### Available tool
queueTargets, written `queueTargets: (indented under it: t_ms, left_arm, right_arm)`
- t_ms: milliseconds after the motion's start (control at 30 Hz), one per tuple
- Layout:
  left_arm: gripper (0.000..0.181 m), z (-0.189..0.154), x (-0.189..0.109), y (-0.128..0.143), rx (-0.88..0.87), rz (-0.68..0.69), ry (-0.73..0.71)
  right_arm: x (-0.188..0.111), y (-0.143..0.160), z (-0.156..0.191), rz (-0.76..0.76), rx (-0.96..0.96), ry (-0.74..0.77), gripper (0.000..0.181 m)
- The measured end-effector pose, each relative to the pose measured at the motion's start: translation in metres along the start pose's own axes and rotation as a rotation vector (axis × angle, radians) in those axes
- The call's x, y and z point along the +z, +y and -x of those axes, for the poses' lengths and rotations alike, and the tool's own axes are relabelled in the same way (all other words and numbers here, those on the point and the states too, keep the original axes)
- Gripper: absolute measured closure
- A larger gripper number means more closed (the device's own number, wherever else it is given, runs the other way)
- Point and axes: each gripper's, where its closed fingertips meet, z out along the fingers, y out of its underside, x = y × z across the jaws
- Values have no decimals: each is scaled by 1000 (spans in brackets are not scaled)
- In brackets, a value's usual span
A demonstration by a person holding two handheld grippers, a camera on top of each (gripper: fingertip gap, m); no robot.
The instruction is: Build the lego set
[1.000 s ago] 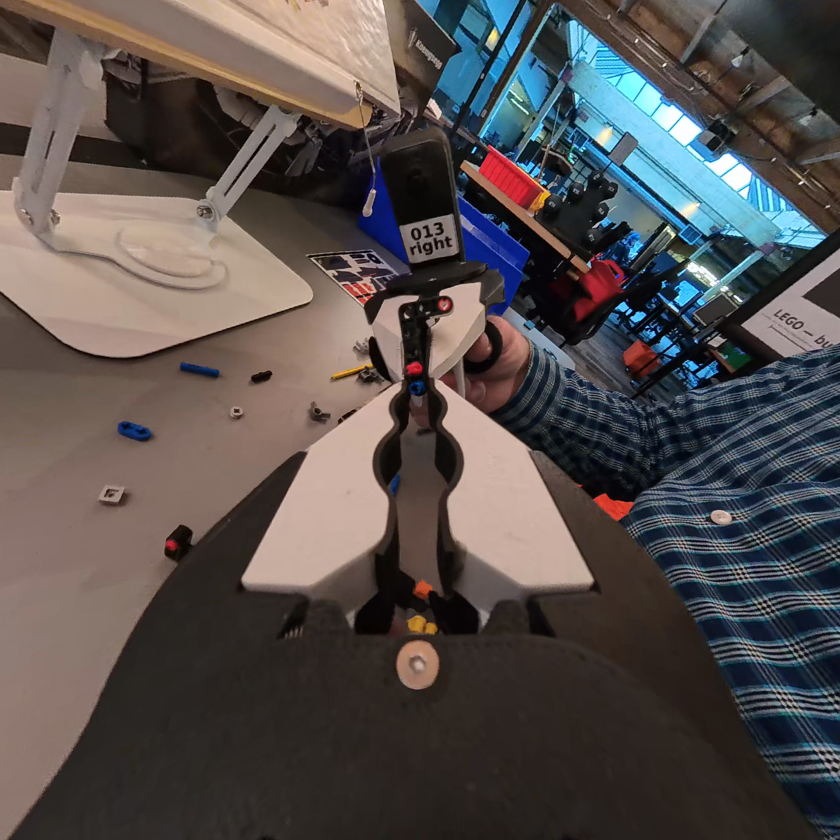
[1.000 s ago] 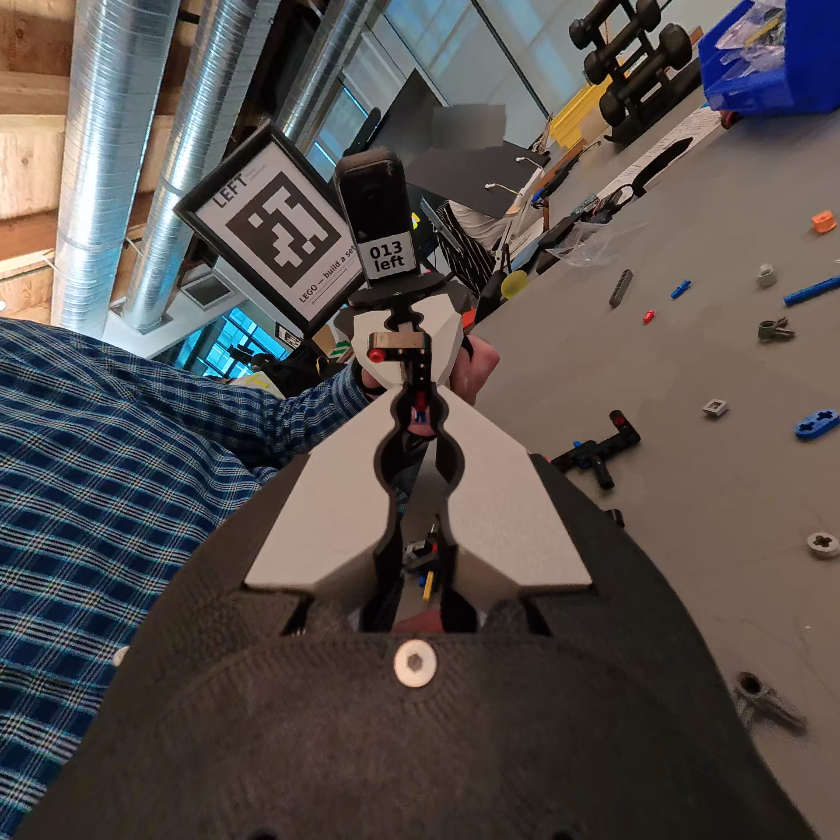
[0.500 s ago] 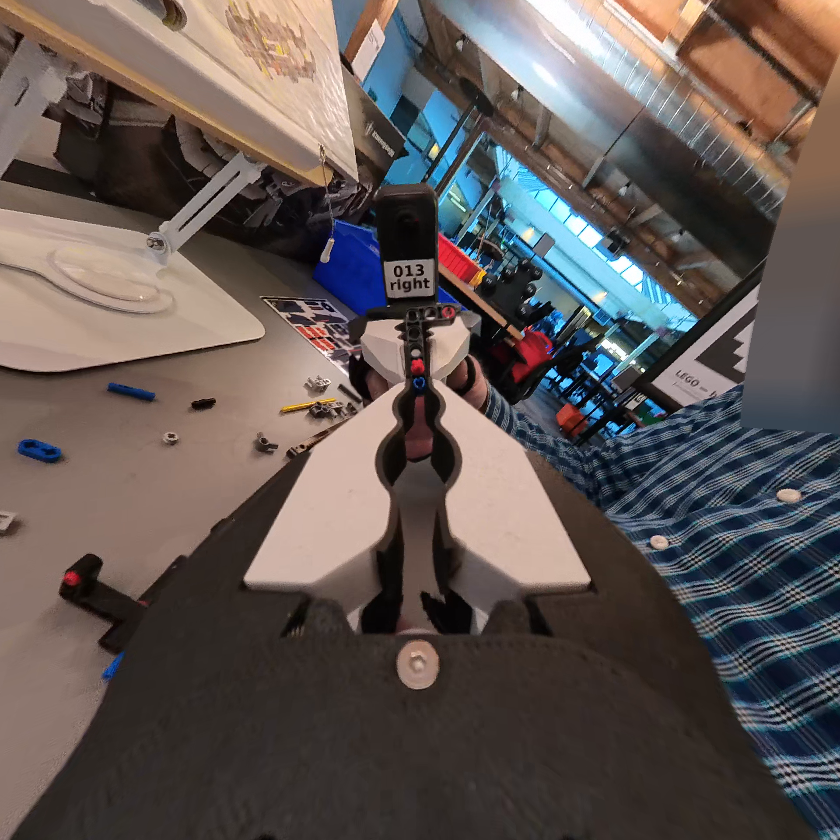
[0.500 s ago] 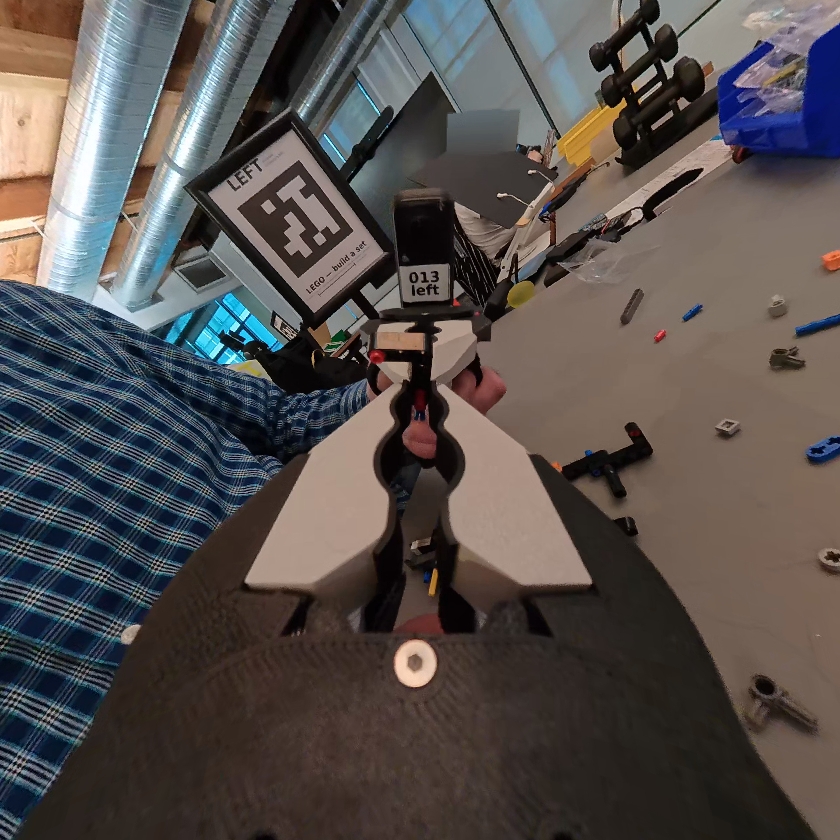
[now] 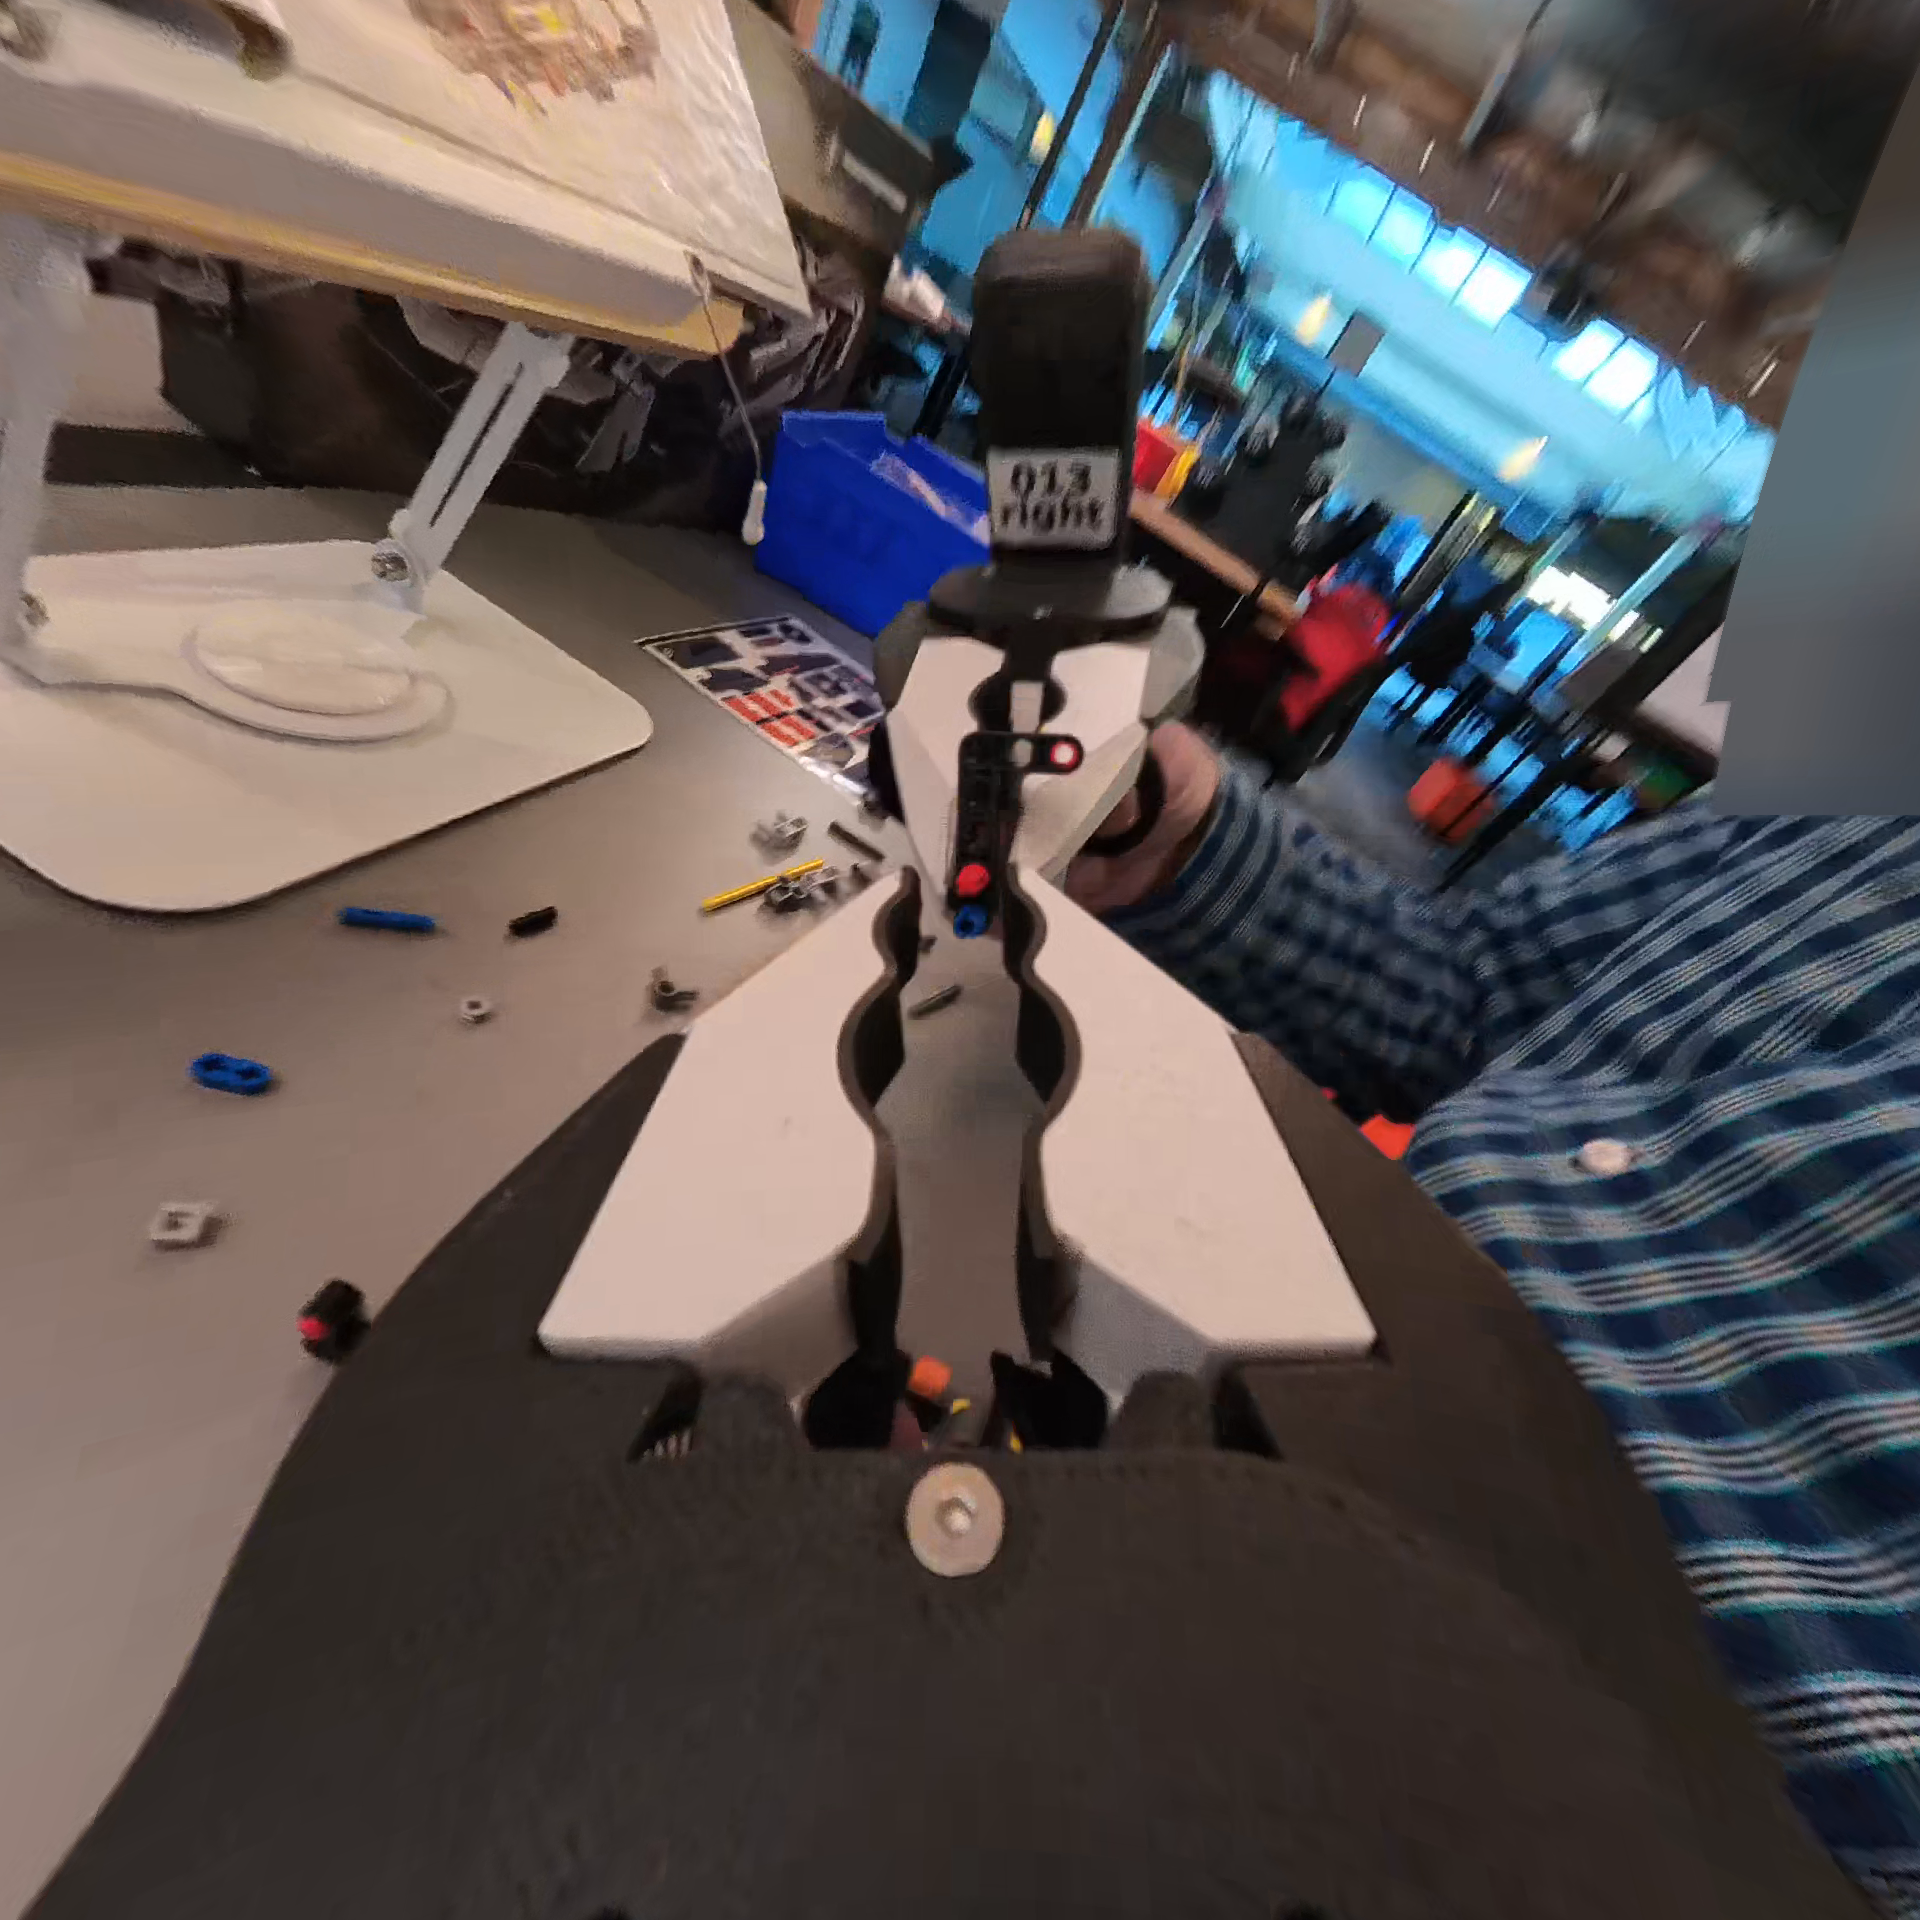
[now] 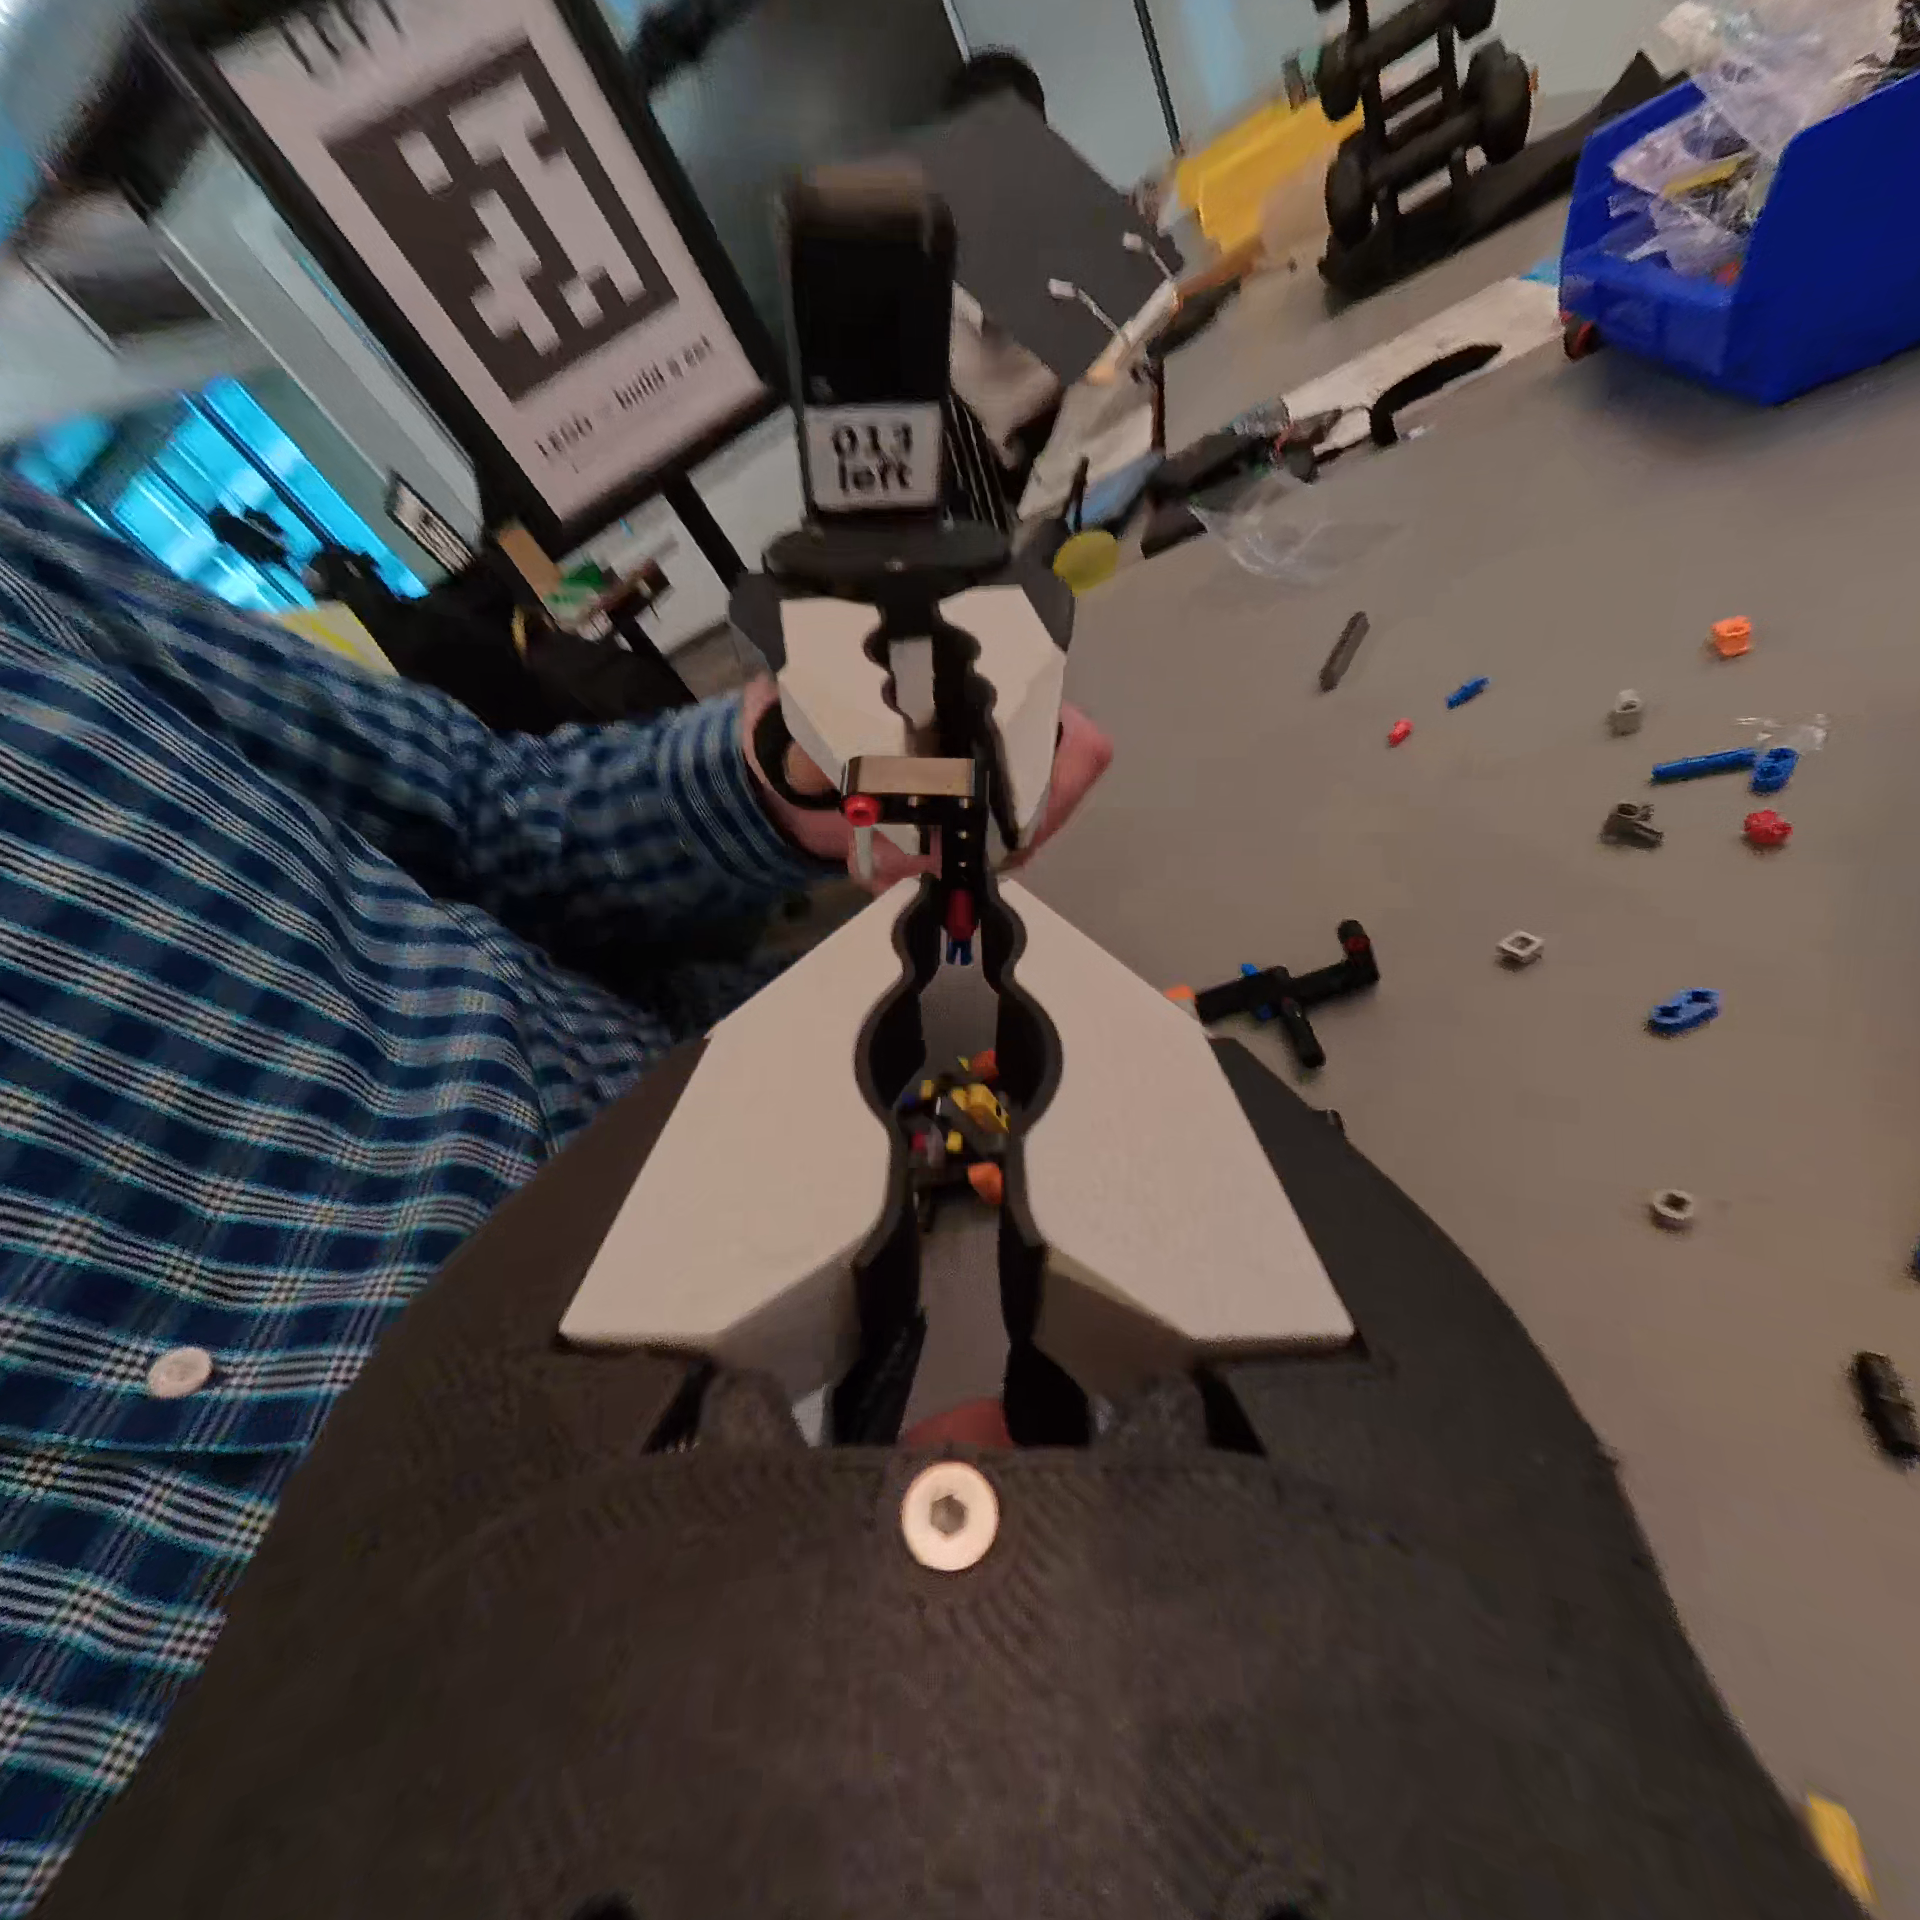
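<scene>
A thin black lego beam assembly [image 5: 982, 810] with a red pin and a blue pin near its lower end stands upright between my two grippers, which meet tip to tip above the grey table. Its top carries a short crosspiece with a red pin. My right gripper [image 6: 958, 894] is shut on the beam's lower end [image 6: 958, 831]. My left gripper [image 5: 961, 894] is slightly open around the same end, with a gap on the beam's left side. In the right wrist view the crosspiece [image 6: 912, 774] looks tan.
Loose pieces lie on the table [image 5: 416, 1143]: a blue link [image 5: 234, 1072], a blue axle [image 5: 387, 920], and a black sub-assembly [image 6: 1288, 987]. A white stand [image 5: 312, 707] holds a booklet at the left. A blue bin [image 6: 1745, 260] stands at the back. A plaid sleeve [image 6: 260, 935] is close. Left and right tips are no more than a few centimetres apart. The black sub-assembly [image 6: 1288, 987] is about equally far from each gripper, around 15 cm.
The left gripper's jaws have spread slightly off the beam. The right gripper stays shut on it. Both grippers have tilted and dropped closer to the table.
</scene>
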Motion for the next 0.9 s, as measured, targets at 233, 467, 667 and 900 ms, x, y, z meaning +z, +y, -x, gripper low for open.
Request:
queueTargets:
  t_ms: [233,467,667,900]
  left_arm:
    - [167,-13,13,3,151,120,12]
    - [176,-15,13,-4,103,49,39]
    - [176,-10,17,-12,54,-23,22]
    - [176,2,19,-28,-89,-188,9]
  right_arm:
    - [1,11,4,229,-125,66,177]
    - [-2,7,10,214,-129,53,177]
    - [-6,-1,4,137,-113,80,175]
    - [-12,-14,-6,32,-121,157,171]
